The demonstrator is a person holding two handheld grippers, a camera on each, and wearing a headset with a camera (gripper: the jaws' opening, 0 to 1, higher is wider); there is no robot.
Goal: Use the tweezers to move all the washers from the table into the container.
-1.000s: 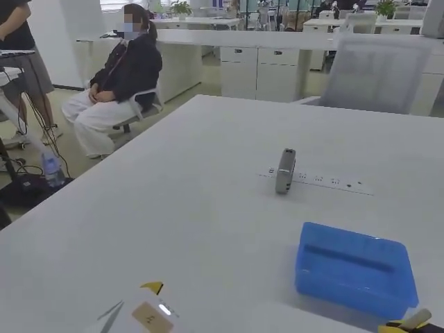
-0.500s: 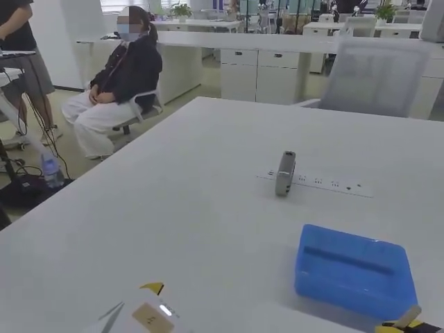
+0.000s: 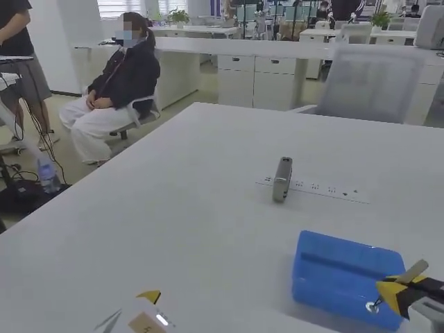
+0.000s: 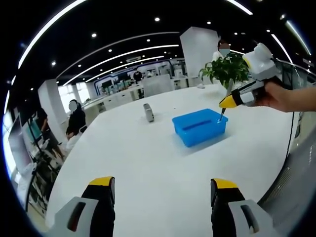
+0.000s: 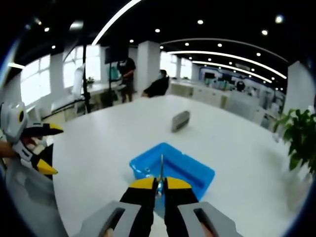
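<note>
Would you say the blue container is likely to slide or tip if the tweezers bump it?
It would probably slide rather than tip: the blue container looks low and wide, flat on the smooth white table. It appears to be thin plastic, so likely light.

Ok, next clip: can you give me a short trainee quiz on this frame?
1. True or false: the jaws of the left gripper are shut.
2. What does the right gripper hold? A: tweezers. B: a spoon. C: nothing.
3. Fill the gap: the container on the table is ___ in colour.

Key: 1 false, the jaws stand wide apart; 2 A; 3 blue.
</note>
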